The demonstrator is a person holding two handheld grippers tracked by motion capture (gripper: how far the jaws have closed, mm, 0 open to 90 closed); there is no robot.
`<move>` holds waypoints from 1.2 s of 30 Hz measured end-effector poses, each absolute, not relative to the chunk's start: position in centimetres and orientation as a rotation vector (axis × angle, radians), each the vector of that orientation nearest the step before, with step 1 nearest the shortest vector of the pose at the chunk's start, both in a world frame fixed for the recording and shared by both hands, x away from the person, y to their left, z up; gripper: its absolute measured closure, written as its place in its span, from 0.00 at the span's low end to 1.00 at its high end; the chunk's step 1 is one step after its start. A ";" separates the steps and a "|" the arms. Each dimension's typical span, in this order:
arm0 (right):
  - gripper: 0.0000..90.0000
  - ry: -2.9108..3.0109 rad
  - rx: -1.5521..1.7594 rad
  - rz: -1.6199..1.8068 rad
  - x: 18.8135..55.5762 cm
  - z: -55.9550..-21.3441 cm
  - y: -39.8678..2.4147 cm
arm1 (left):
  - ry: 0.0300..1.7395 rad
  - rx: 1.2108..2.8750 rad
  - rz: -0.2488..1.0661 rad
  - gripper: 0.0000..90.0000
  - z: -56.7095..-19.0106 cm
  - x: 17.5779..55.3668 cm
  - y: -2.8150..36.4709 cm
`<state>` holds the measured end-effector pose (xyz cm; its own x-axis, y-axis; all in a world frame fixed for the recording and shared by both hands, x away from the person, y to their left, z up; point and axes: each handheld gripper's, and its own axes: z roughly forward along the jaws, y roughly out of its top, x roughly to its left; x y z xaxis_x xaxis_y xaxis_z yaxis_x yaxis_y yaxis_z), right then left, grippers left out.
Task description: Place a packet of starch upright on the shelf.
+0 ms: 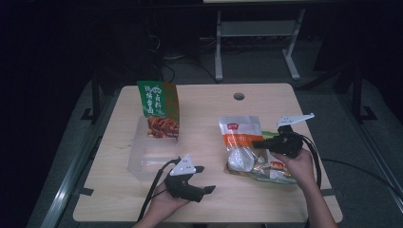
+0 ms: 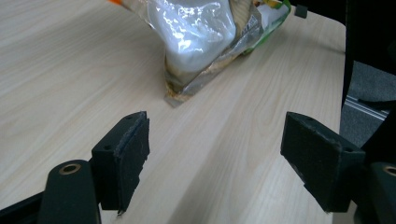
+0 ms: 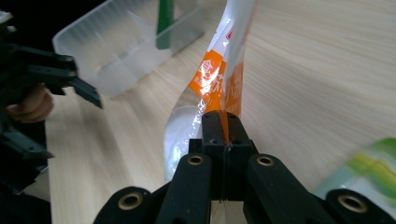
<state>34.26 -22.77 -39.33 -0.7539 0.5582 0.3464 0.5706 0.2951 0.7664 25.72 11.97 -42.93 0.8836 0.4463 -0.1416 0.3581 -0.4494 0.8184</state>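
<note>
We see the right gripper (image 3: 223, 133), jaws pinched tight on the edge of the orange-and-white crinkly plastic snack bag (image 1: 241, 142), which sits at the table's right middle atop a green-edged packet (image 1: 271, 134). The left gripper (image 2: 215, 161) hangs with jaws spread wide over the near edge of the pale wooden table (image 1: 209, 199), holding nothing. We judge the bag light, soft and slippery, best pinched at its flat sealed rim, not the bulging middle. Its long axis runs near to far, its sealed top toward the far side. Left of it, a clear plastic tub (image 1: 147, 159) holds an upright green sachet (image 1: 159, 109).
</note>
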 end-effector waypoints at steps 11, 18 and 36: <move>1.00 -2.531 -0.969 -1.578 32.6 -38.6 -22.1 | 0.642 2.054 0.062 0.31 -43.3 29.0 9.4; 1.00 -2.569 -0.897 -1.576 31.5 -38.1 -21.4 | 0.675 2.016 0.001 0.46 -43.7 30.9 8.2; 1.00 -2.592 -0.913 -1.573 31.3 -38.4 -21.5 | 0.699 1.996 -0.070 0.98 -43.7 32.7 6.1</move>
<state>31.34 -21.51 -38.43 -0.8336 0.4840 0.2663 0.4597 0.3404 0.8203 32.67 6.12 -43.70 0.8327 0.4446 -0.3300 0.5014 -0.3528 0.7900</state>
